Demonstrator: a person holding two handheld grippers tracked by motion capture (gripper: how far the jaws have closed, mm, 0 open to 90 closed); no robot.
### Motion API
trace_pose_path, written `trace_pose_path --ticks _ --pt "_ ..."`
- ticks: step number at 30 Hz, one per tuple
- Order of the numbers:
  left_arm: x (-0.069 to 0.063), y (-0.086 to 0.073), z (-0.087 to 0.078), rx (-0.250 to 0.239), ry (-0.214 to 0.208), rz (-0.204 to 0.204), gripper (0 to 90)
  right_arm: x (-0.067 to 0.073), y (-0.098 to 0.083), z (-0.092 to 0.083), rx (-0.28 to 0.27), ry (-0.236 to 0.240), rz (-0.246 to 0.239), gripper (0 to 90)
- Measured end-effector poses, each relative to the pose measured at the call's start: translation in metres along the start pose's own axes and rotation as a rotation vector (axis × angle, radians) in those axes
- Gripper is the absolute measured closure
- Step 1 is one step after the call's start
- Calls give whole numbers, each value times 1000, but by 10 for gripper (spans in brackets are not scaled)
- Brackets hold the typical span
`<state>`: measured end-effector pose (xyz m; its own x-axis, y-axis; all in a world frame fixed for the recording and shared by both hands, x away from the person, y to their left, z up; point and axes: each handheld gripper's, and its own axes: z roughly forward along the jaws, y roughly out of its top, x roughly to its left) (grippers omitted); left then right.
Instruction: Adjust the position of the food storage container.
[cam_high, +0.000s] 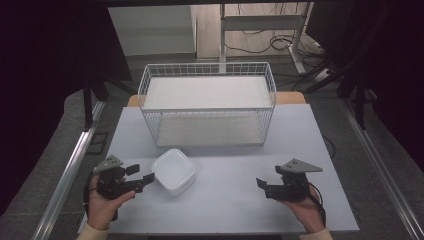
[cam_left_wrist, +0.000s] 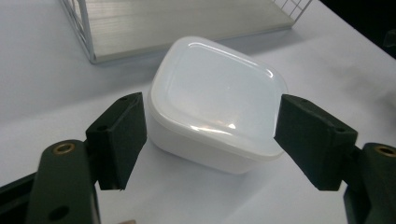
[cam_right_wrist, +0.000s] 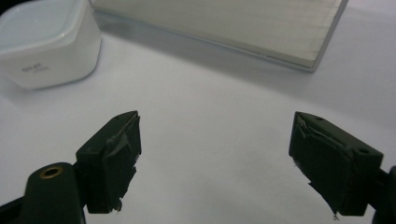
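A white square container with a translucent lid (cam_high: 173, 171) (cam_left_wrist: 217, 93) sits on the pale table (cam_high: 235, 210), left of centre. My left gripper (cam_high: 142, 174) (cam_left_wrist: 212, 126) is held by a hand just left of it and points at it. Its jaws stand open, one to each side of the container's near corner, and the pads are not pressing on it. My right gripper (cam_high: 270, 176) (cam_right_wrist: 219, 140) is held over the bare table at the right, open with nothing between its jaws. In the right gripper view the container (cam_right_wrist: 46, 42) lies far off at the upper left.
A white wire two-shelf rack (cam_high: 207, 102) stands at the back of the table, just behind the container; its lower shelf (cam_right_wrist: 233, 23) (cam_left_wrist: 177, 23) is bare. A metal rail (cam_high: 70, 170) runs along the left side. Cables lie on the floor behind.
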<state>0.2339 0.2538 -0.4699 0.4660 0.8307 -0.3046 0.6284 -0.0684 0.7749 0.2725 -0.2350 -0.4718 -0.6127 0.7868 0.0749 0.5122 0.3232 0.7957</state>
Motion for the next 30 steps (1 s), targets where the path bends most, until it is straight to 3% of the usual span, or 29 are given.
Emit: trace_pose_path --ticks 13,21,30 --pt "-4 -1 -6 -11 -8 5 248 4 0 0 25 -26 -40 196" --pt "-5 -1 1 16 -10 -1 248 1 1 -1 29 -19 -27 197" --pt "-6 -1 -3 8 -11 -10 275 -1 1 -2 40 -24 -27 203"
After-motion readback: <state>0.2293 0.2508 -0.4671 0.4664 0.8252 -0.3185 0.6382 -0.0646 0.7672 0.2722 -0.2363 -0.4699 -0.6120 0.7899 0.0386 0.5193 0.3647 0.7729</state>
